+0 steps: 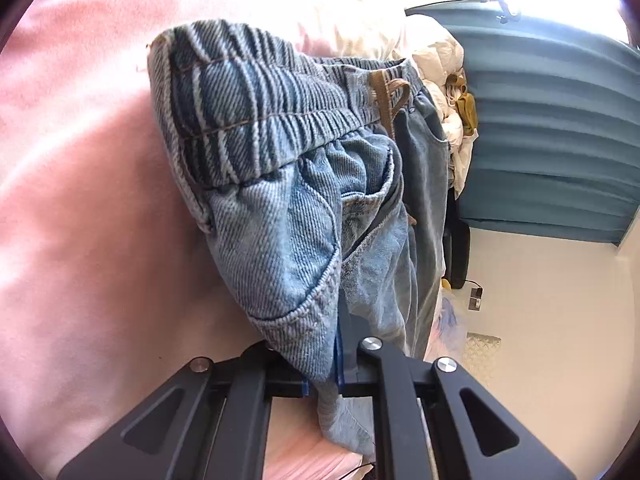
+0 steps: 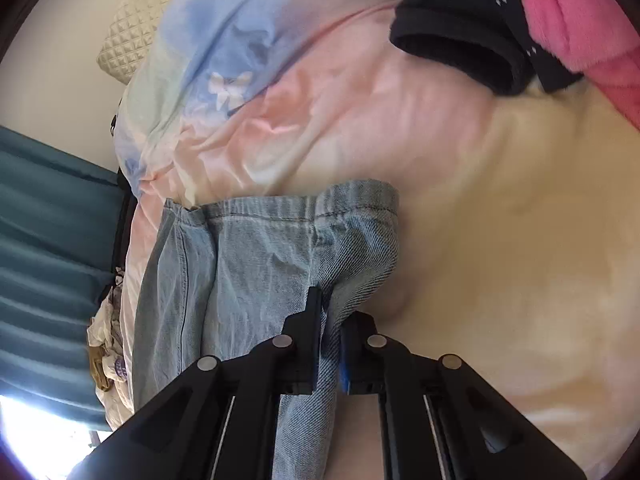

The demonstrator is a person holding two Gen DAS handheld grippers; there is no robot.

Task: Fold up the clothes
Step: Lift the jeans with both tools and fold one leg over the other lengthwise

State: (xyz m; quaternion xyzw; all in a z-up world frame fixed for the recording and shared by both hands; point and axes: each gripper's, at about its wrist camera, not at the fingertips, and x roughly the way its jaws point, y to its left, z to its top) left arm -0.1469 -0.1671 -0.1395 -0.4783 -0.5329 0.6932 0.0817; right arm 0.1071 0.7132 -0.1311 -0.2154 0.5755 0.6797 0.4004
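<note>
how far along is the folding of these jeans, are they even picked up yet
Done: both ends are gripped. The left gripper is shut on the jeans near the elastic waistband; the right gripper is shut on the hem end. In hand: the jeans hang bunched between them over the pink bedding. Left: no neat fold shows yet, and a dark garment and a pink one still lie loose.

No readable text, label, brand, number or sign shows in either view.
</note>
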